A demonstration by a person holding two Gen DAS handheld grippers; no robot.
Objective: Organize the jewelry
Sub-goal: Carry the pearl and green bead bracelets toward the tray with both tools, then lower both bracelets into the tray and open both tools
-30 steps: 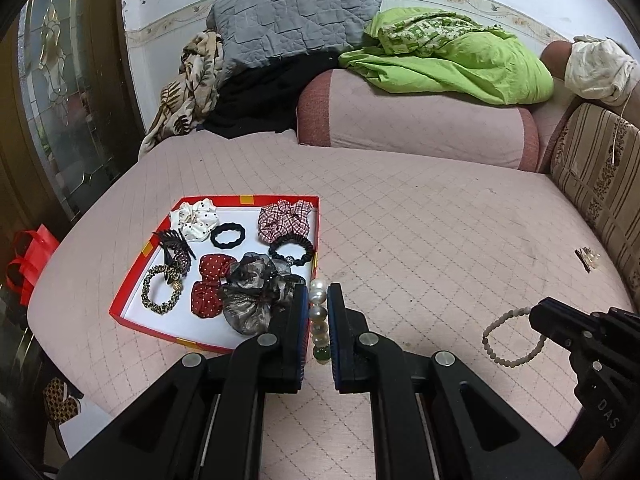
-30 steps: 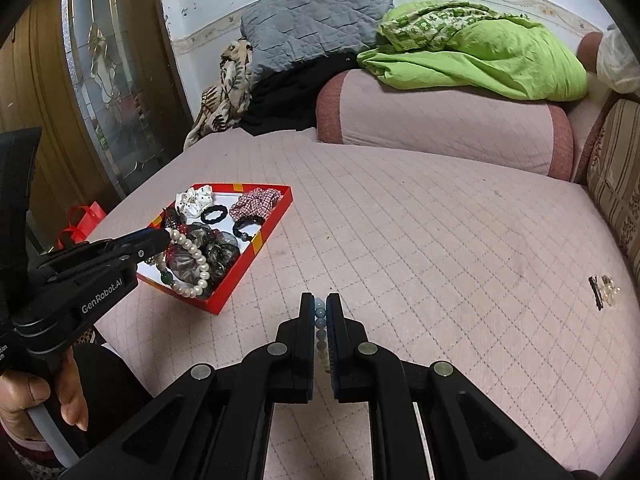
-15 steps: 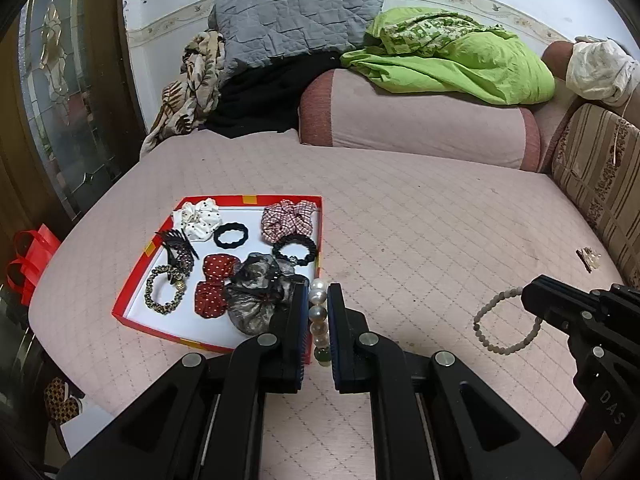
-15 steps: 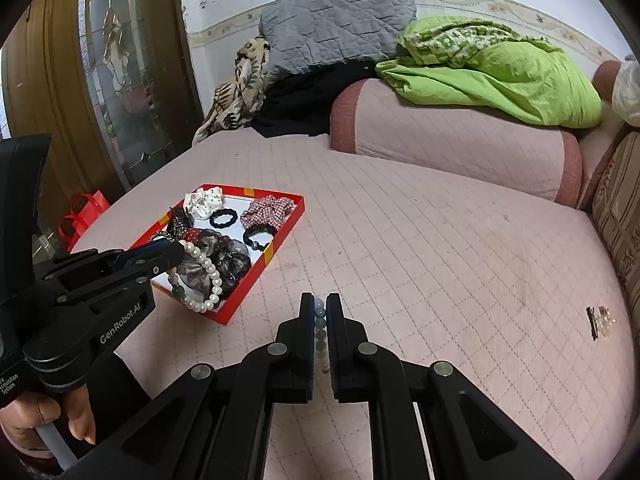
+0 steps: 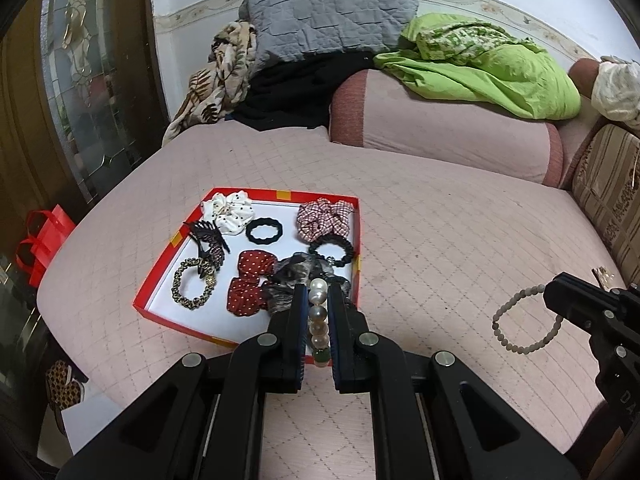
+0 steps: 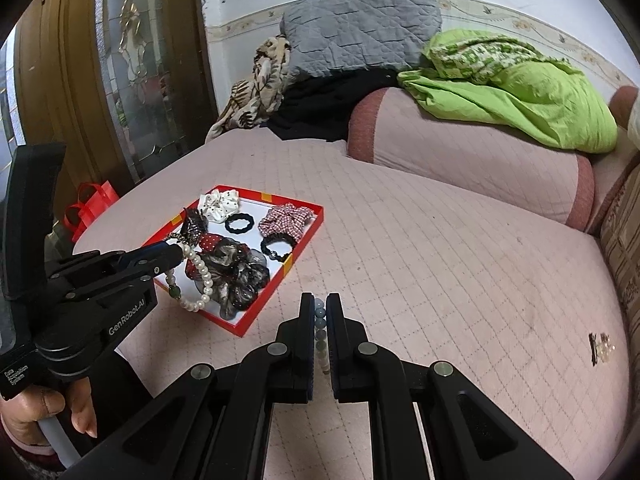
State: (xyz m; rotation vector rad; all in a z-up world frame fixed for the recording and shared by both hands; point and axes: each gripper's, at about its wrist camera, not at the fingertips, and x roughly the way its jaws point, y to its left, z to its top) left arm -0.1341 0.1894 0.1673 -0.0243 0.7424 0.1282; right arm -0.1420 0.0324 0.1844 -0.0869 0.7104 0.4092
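My left gripper (image 5: 318, 292) is shut on a pearl bracelet (image 5: 318, 322) with one green bead, hanging over the near edge of the red tray (image 5: 154, 276). In the right wrist view the same bracelet (image 6: 198, 276) dangles from that gripper (image 6: 176, 254) above the tray (image 6: 294, 258). My right gripper (image 6: 319, 304) is shut on a pale grey-blue bead bracelet (image 6: 320, 336), held above the pink bed to the right of the tray. In the left wrist view this bracelet (image 5: 516, 328) hangs as a loop from the right gripper (image 5: 554, 286). Several scrunchies and hair ties lie in the tray.
A small hair clip (image 6: 600, 348) lies on the pink quilted bed (image 6: 440, 260) near the right side. A bolster (image 5: 440, 132), a green blanket (image 5: 480, 68) and a grey pillow (image 5: 328, 12) sit at the back. A red bag (image 5: 42, 244) stands left of the bed. A hand (image 6: 44, 412) grips the left handle.
Both grippers have moved toward the red tray with their bracelets. The pearl bracelet now hangs over the tray's near edge, and the right gripper has come closer to the tray.
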